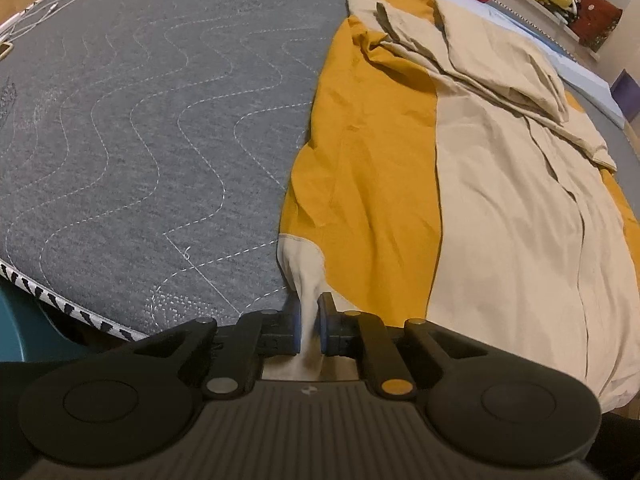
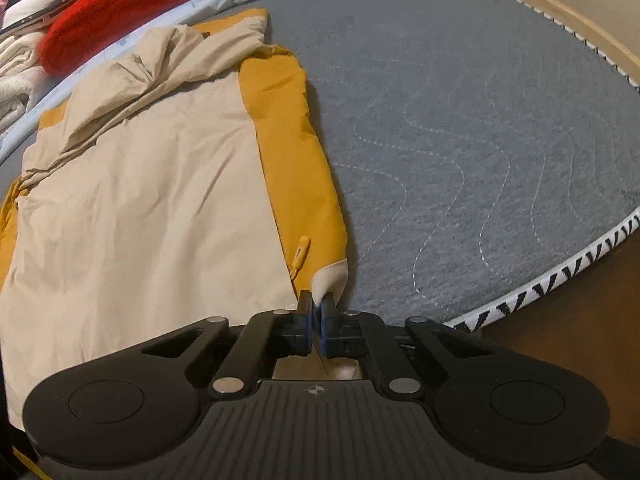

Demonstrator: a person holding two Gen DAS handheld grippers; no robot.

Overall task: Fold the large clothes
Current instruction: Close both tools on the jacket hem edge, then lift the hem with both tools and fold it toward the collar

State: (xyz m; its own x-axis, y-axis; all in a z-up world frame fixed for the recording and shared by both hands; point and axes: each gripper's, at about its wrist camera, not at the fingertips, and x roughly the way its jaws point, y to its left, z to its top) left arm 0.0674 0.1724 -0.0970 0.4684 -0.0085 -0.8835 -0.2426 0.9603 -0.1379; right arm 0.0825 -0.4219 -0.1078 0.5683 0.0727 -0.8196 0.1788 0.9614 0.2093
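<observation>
Pinched cuffs are sitting right at each hand-held gripper: the mustard and beige jacket (image 1: 460,200) is lying spread on the grey quilted mattress (image 1: 140,140), stretching away from both. Left hand-held gripper (image 1: 310,322) is clamping the beige left cuff; right hand-held gripper (image 2: 317,322) is squeezing the other cuff (image 2: 331,280), beside the orange zipper pull (image 2: 301,254).

Dim, warm indoor light, soft shadows, strong fisheye bending at edges, slightly grainy.
</observation>
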